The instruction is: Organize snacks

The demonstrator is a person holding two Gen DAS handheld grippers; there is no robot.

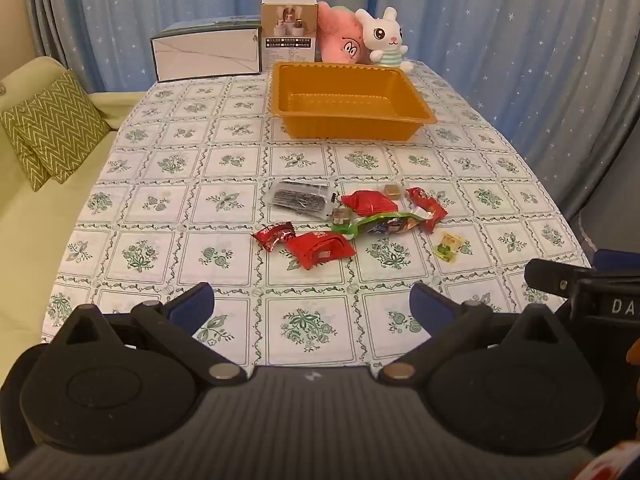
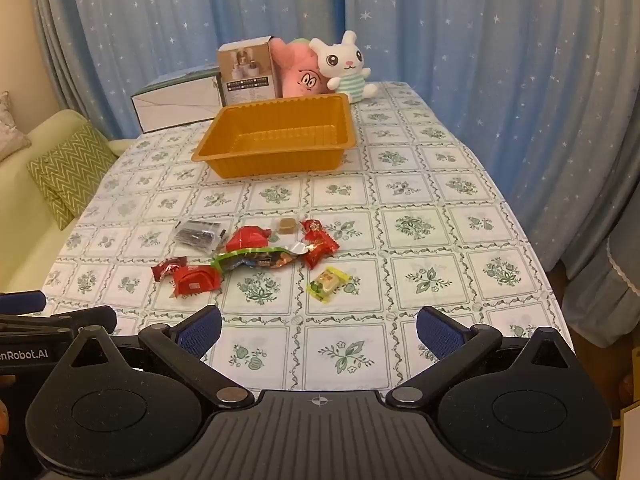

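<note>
Several wrapped snacks lie mid-table on the floral cloth: red packets (image 1: 320, 249) (image 2: 197, 280), a dark clear bag (image 1: 299, 198) (image 2: 199, 233), a long green packet (image 1: 374, 225) (image 2: 256, 259), a small brown cube (image 1: 391, 191) (image 2: 286, 226) and a yellow-green candy (image 1: 451, 246) (image 2: 327, 282). Behind them stands an empty orange tray (image 1: 352, 119) (image 2: 276, 160). My left gripper (image 1: 312, 310) hovers open over the near table edge, short of the snacks. My right gripper (image 2: 319, 330) is likewise open, nothing between its fingers.
At the table's far end stand a white-fronted box (image 1: 206, 54) (image 2: 176, 106), an upright carton (image 1: 289, 36) (image 2: 248, 72), a pink plush (image 1: 340, 40) and a white rabbit plush (image 1: 384, 38) (image 2: 344, 66). A sofa with a zigzag cushion (image 1: 52, 124) (image 2: 70, 172) is left. Blue curtains hang behind.
</note>
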